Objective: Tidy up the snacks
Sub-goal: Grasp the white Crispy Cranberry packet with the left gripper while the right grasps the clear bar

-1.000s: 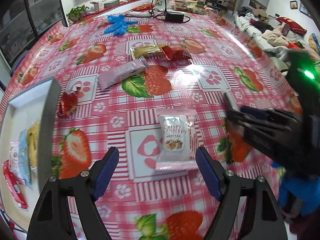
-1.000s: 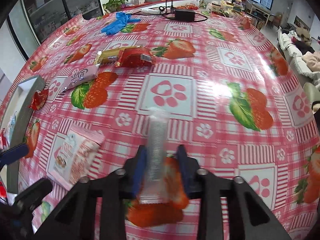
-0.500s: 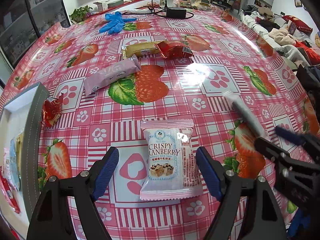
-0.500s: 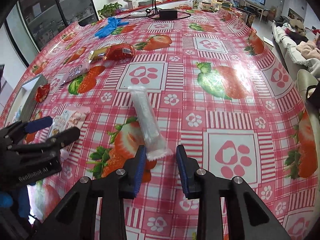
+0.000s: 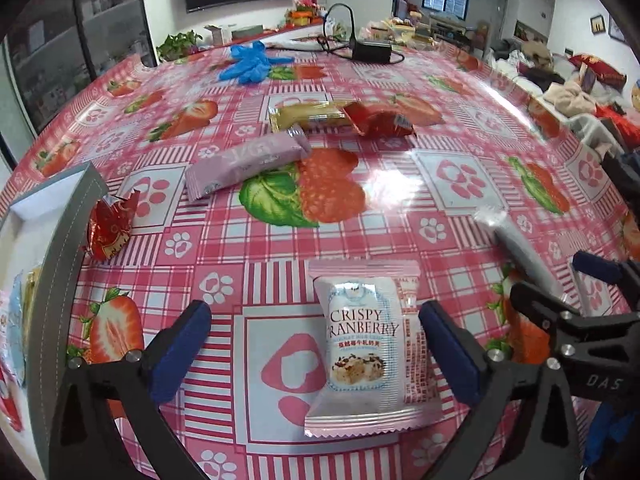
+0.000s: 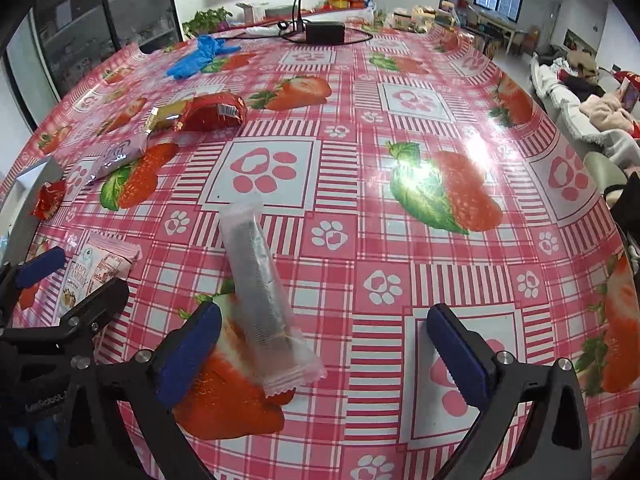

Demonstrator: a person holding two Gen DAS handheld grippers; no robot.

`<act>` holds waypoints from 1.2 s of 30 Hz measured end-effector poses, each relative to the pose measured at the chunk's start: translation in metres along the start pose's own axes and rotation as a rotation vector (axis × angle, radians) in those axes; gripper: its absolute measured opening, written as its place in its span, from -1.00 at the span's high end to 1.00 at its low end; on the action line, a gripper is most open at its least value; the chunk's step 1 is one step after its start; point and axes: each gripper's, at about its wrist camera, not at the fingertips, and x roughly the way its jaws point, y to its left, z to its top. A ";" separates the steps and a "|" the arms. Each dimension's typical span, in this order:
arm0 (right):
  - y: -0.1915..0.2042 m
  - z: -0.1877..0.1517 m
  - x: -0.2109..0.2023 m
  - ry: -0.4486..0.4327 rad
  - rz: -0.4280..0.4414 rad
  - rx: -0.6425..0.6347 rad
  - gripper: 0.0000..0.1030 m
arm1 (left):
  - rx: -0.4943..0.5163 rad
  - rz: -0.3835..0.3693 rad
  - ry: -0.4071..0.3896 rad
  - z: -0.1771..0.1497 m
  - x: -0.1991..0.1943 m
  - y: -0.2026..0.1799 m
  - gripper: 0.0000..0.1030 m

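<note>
Both sets of jaws just popped wide, gripping nothing: right gripper [image 6: 322, 354] let go of the clear stick pack [image 6: 262, 300], now flat on the tablecloth [image 6: 400, 240]. Left gripper [image 5: 314, 354] straddling the cranberry packet [image 5: 366, 346] without touching. Probably next into the grey tray [image 5: 60, 248] at left.

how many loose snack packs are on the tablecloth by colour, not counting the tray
Red: 2, the crinkled red wrapper by the tray and the red packet
Pink: 2, the Crispy Cranberry pack and the pink bar
Gold: 1, the gold bar
Clear: 1, the clear sleeve
Total: 6
</note>
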 end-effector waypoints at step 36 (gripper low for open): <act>-0.002 -0.008 -0.002 -0.052 0.002 0.001 -1.00 | -0.001 -0.002 0.000 0.000 0.001 0.001 -1.00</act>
